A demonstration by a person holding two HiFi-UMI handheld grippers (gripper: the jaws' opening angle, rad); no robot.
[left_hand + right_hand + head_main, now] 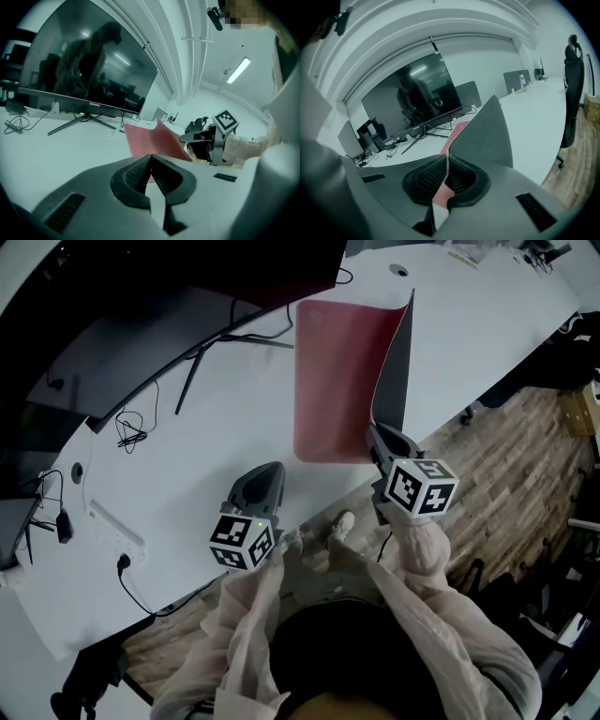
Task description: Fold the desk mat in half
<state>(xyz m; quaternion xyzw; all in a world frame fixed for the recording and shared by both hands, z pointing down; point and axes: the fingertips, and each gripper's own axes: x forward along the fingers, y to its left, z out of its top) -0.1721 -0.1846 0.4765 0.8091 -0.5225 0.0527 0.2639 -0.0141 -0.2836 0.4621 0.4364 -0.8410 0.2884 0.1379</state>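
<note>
A red desk mat (336, 381) lies on the white table (216, 418), stretching away from the front edge. Its right long edge is lifted, so the grey underside (396, 371) stands up almost vertically. My right gripper (381, 442) is shut on the mat's near right corner. In the right gripper view the thin mat edge runs between the pads (436, 176), with the grey underside (485, 136) rising beyond them. My left gripper (266, 476) hovers over bare table left of the mat's near edge, shut and empty. From the left gripper view (151, 161) the red mat (150, 140) and the right gripper (188, 138) are ahead.
A wide dark monitor (187, 296) on a stand occupies the back left of the table. Loose cables (131, 427) and a power strip (112, 526) lie at the left. The table's front edge runs just behind both grippers, above wood flooring (506, 456). An office chair (574, 89) stands at the right.
</note>
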